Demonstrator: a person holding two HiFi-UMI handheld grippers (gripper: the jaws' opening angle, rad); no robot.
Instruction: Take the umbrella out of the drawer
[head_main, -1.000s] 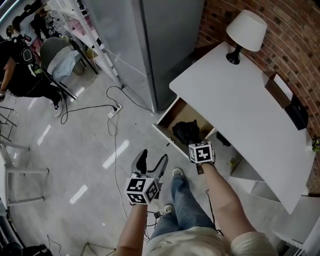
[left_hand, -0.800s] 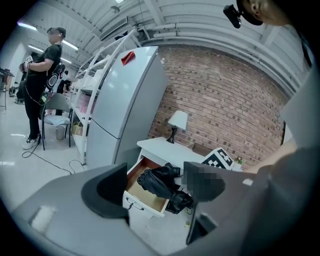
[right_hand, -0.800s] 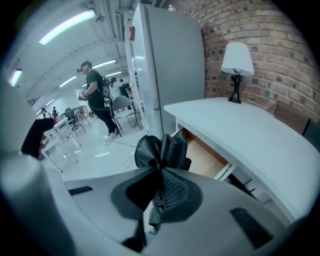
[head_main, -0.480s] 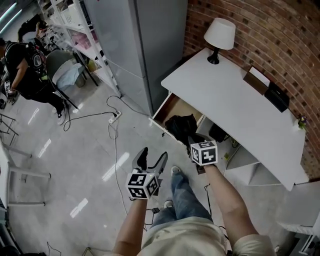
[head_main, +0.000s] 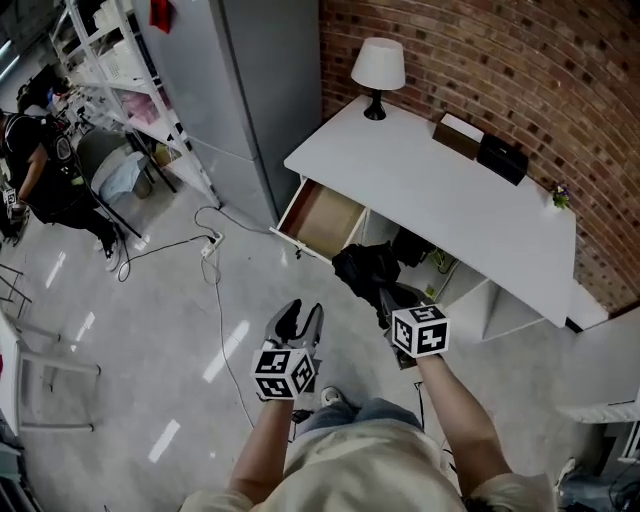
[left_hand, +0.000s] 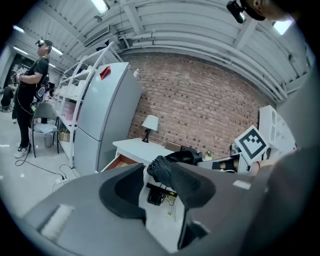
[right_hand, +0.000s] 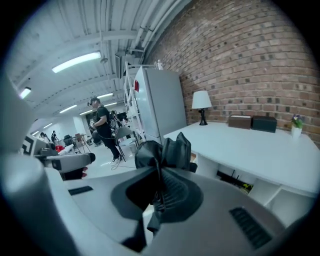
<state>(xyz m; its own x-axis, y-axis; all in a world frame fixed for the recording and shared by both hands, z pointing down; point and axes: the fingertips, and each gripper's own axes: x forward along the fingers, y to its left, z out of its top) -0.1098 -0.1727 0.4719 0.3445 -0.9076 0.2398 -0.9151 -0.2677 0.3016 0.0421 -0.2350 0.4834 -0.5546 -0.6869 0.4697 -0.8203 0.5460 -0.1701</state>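
The right gripper has its jaws clamped together on a black folded fabric umbrella. In its own view the dark pads pinch the gathered cloth, and the bunched canopy rises above them at twelve o'clock. In the head view the bundle hangs at about eleven o'clock from that gripper's marker cube, in the air over the pale grey floor and clear of the furniture. The left gripper sits at nine o'clock of the right one, well apart from it. Its jaws have just been closing and now stand partly apart with nothing between them; in its own view the gap shows only floor and desk beyond, with the umbrella farther off at one o'clock. The open wooden drawer lies at roughly ten o'clock from the umbrella, pulled out from the left end of a white desk. Its brown bottom looks bare as far as the head view shows. At twelve o'clock on the desk stands a white-shaded table lamp against a red brick wall. On this showing the named job is as good as done, since the umbrella is out of the drawer and carried by one gripper. Anything left would be setting it down somewhere and perhaps pushing the drawer shut, though the task sentence asks for neither.
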